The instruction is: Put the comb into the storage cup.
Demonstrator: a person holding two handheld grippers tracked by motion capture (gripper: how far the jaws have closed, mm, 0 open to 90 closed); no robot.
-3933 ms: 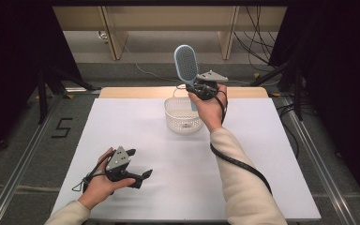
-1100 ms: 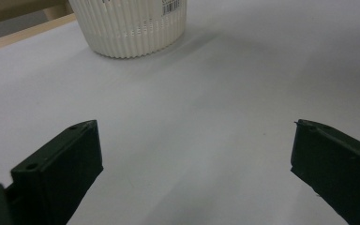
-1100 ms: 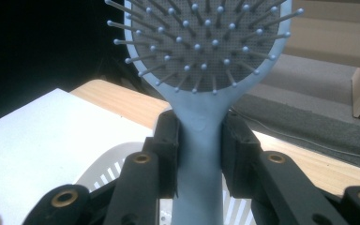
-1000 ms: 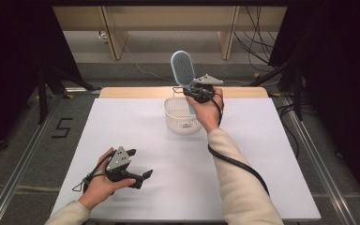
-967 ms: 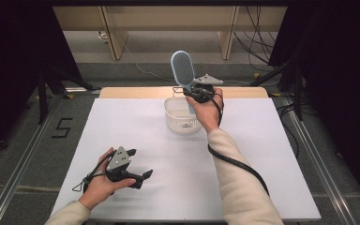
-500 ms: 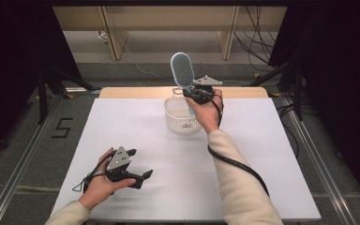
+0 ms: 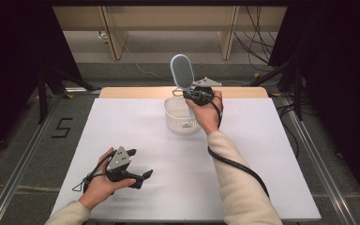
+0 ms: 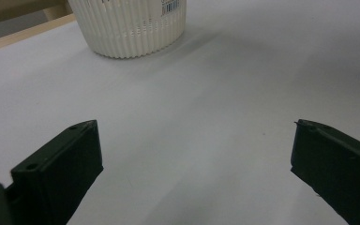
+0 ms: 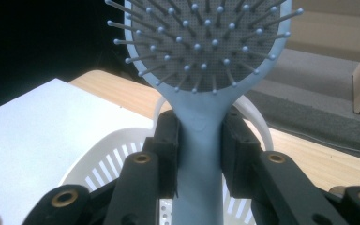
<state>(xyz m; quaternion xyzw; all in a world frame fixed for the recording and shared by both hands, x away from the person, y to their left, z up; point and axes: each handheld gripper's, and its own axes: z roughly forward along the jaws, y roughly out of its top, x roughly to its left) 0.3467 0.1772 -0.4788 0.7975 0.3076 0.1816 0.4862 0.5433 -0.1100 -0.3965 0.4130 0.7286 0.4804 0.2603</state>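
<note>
The right tongs are clenched on the handle of a blue brush, both jaws pressing the neck just below the bristled head, as the right gripper view shows plainly. The brush stands upright, head up, directly above the white basket, whose slatted rim lies under and just beyond these tongs. The brush is clear of the basket wall; whether its handle tip is already inside the rim cannot be told. The left tongs are released, jaws spread wide and holding nothing, resting low on the table well apart from the basket, which sits ahead of them in the left gripper view. Judging by this, the work looks like putting the brush into the basket: the pick-up and the carry are done, and the brush is lined up over the opening. What seems left is to lower it, let the jaws go, and draw the right tongs away. The left tongs appear to have no part to play yet.
</note>
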